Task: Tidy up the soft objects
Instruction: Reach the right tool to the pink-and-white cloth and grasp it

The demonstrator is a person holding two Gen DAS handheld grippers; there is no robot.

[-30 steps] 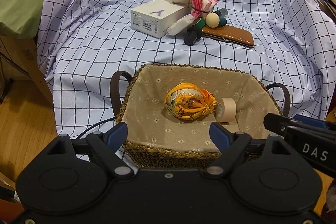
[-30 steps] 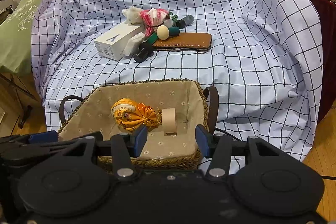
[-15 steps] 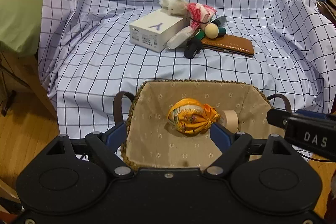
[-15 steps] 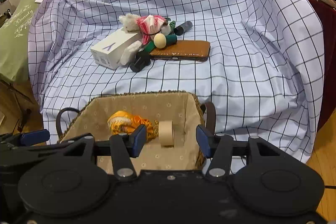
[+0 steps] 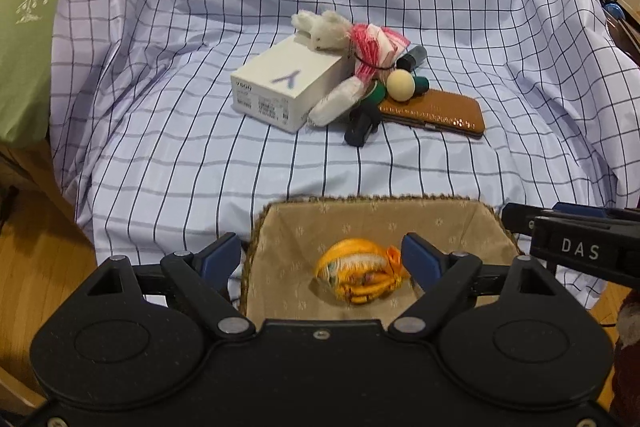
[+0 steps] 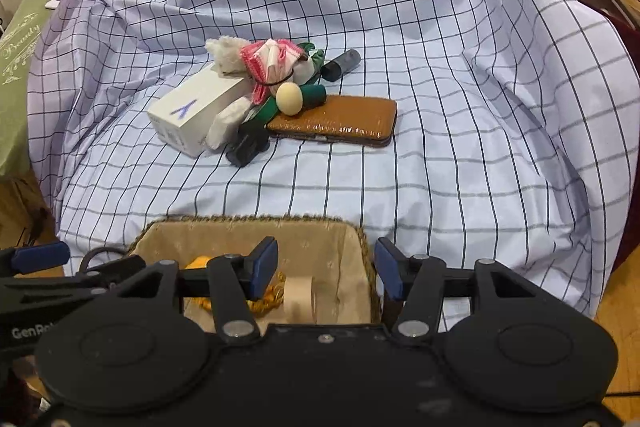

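A woven basket (image 5: 256, 227) with a beige lining sits at the front of the checked cloth. In it lie an orange cloth bundle (image 5: 360, 277) and a roll of beige tape (image 6: 298, 295). My left gripper (image 5: 322, 253) hovers over the basket's near part, jaws opening, with nothing gripped. My right gripper (image 6: 326, 261) is over the basket's right end (image 6: 360, 231), its jaws opening too and holding nothing. Further back, a white plush bunny (image 5: 324, 29) and a pink-and-white cloth bundle (image 5: 372, 43) lean on a white box (image 5: 286, 87).
Beside the box lie a brown wallet (image 5: 436, 109), a cream ball (image 5: 400, 86), green pieces and a black object (image 5: 360, 125). A green cushion (image 5: 24, 27) is at the left. Wood floor shows on both sides. The checked cloth (image 6: 460, 167) drapes over the seat.
Both grippers have drawn back and up from the basket, which now sits lower in each view. Both pairs of jaws stand slightly wider. The pile at the back has not moved.
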